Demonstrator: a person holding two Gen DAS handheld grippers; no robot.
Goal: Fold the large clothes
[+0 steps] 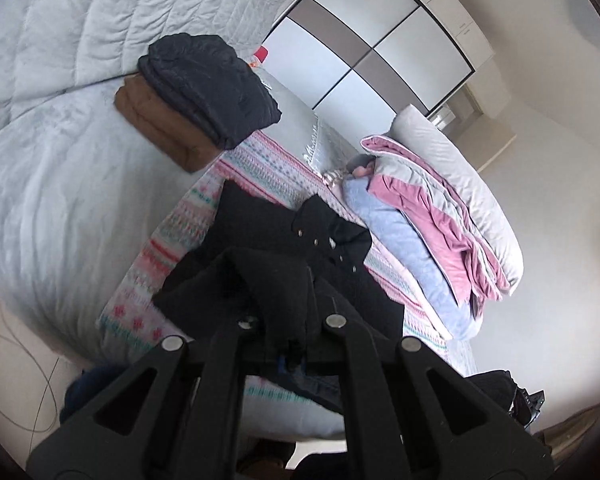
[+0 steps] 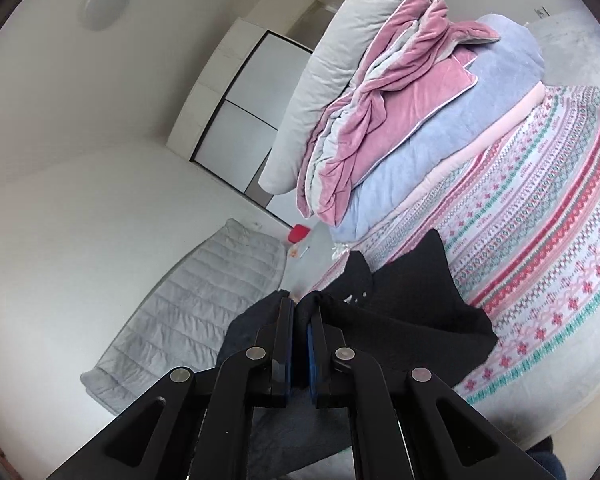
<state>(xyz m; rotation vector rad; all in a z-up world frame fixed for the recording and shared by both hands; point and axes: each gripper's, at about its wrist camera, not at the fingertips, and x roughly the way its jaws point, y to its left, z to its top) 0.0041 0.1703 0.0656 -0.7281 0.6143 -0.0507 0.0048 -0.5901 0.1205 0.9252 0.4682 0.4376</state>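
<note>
A black coat (image 1: 260,236) with small metal buttons is lifted partly off the patterned blanket (image 1: 172,248) on the bed. In the left wrist view its cloth drapes over my left gripper (image 1: 290,280) and hides the fingertips; the jaws are shut on a fold of it. In the right wrist view my right gripper (image 2: 302,308) is shut, with an edge of the black coat (image 2: 412,304) pinched between the blue pads. From there the coat hangs and spreads to the right over the patterned blanket (image 2: 540,220).
A folded dark quilted jacket (image 1: 208,84) lies on a folded brown garment (image 1: 160,128) at the far side of the bed. A pile of pink, grey and blue bedding (image 1: 428,220) fills the bed's right end. A wardrobe (image 1: 360,40) stands behind.
</note>
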